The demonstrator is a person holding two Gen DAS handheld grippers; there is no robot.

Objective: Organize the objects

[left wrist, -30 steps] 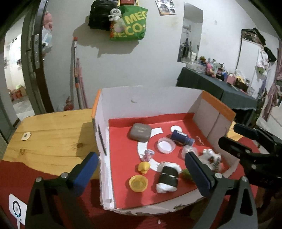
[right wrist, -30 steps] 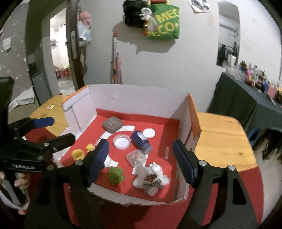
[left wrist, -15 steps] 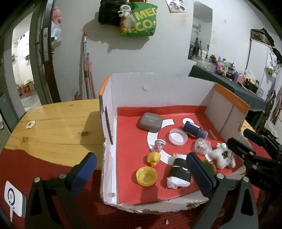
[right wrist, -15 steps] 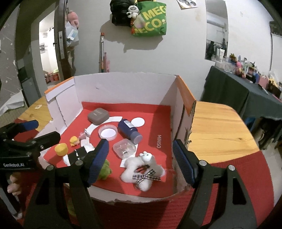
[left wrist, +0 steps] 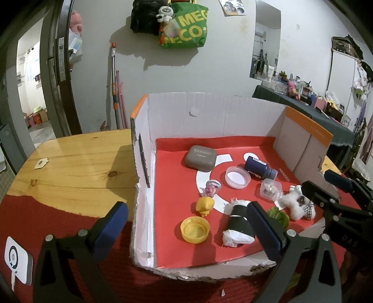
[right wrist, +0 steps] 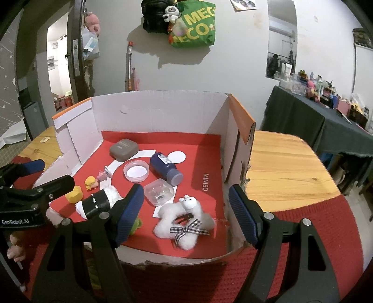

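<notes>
Both spread, empty claws, left gripper (left wrist: 186, 221) and right gripper (right wrist: 186, 205), hover before the cut-down cardboard box (right wrist: 163, 111) of scattered trinkets; sorting stage unclear.

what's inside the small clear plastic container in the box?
The clear container holds a few small dark and metallic bits; too small to identify. Its lid is on. A white paper scrap pokes out from under it; the rest is covered.

A pale grey plastered wall (left wrist: 163, 77) carries a green fabric tote bag (right wrist: 193, 25) beside a black bag (right wrist: 152, 17). At left, a dark-framed door (left wrist: 60, 77) opens onto a lit room. At right stands a dark-clothed side table (right wrist: 326, 125), cluttered with bottles.
</notes>
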